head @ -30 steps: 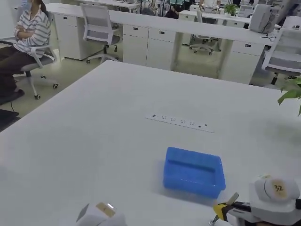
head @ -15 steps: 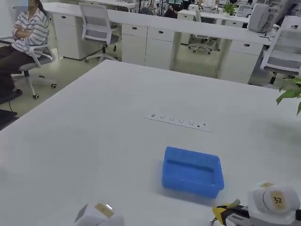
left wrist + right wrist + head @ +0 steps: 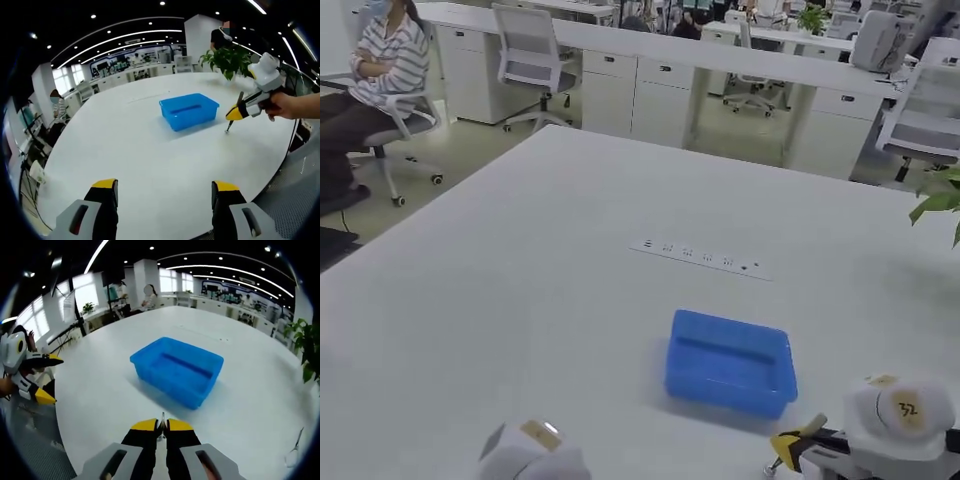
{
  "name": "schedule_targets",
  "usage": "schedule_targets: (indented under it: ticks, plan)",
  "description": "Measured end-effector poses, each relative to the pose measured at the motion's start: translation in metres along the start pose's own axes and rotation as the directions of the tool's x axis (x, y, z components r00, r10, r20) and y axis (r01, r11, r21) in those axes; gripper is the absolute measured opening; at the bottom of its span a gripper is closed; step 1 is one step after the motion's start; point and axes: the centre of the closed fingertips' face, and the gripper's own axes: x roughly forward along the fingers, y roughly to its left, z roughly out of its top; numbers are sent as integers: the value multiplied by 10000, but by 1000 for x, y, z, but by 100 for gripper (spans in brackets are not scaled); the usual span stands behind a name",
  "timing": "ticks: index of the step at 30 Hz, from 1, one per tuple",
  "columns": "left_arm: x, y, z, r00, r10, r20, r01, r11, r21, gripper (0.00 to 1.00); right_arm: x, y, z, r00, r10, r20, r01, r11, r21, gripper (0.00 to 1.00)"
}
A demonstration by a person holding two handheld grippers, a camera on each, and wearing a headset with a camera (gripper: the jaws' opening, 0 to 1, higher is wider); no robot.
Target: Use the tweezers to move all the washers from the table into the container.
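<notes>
Blue container (image 3: 725, 385) on the white counter (image 3: 520, 300).
Right gripper (image 3: 162, 426) fingers clamp the tweezers (image 3: 162, 419); left gripper (image 3: 165, 185) fingers spread wide, empty.

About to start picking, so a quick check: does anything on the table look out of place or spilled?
Nothing looks spilled or damaged. The blue container sits upright on the table. The right gripper is shut on the tweezers. One oddity is a thin metal piece lying loose on the table, to the right in the right gripper view; I cannot tell what it is.
</notes>
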Motion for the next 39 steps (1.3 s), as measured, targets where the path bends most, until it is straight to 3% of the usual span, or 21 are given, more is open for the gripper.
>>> schedule_targets:
  ticks: [12,24,39]
  plan:
    - [-2,2,4,9997,35,234,-32,9999,-151,78,-13,1,13,9999,23,123,-22,9999,-143,2]
    - [-3,2,8,9988,25,480,-14,9997,-235,78,-26,2,43,9983,7,576,33,9977,-684,2]
    - [-4,5,9,9981,124,600,-98,9990,-436,78,-21,-12,74,9969,-13,782,94,9945,-1039,2]
